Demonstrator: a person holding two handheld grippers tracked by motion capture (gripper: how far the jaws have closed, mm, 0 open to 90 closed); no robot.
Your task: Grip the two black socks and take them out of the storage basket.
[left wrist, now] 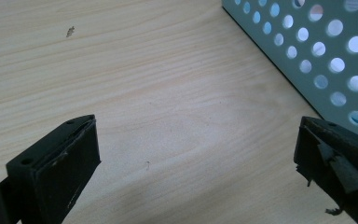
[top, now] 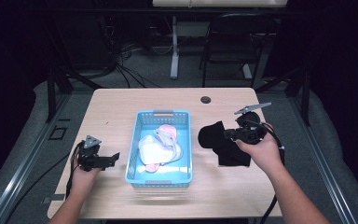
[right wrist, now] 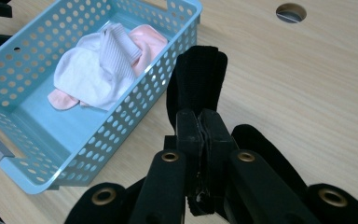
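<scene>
A light blue perforated basket [top: 142,119] [right wrist: 165,79] sits mid-table and holds white and pink socks [top: 161,144] [right wrist: 102,65]. Just right of the basket hangs a black sock [top: 214,137] [right wrist: 198,79], pinched at its edge by my right gripper [top: 227,134] [right wrist: 204,128], whose jaws are shut on it. The rest of the black cloth droops under the gripper toward the table. My left gripper [top: 116,157] [left wrist: 196,168] rests low at the basket's left side, jaws wide open over bare wood, with the basket wall [left wrist: 317,56] just ahead of it.
The wooden table [top: 116,105] has a round cable hole [top: 205,100] [right wrist: 291,12] behind the right gripper. A chair [top: 235,42] and a desk leg stand on the floor beyond the far edge. Cables trail from both grippers.
</scene>
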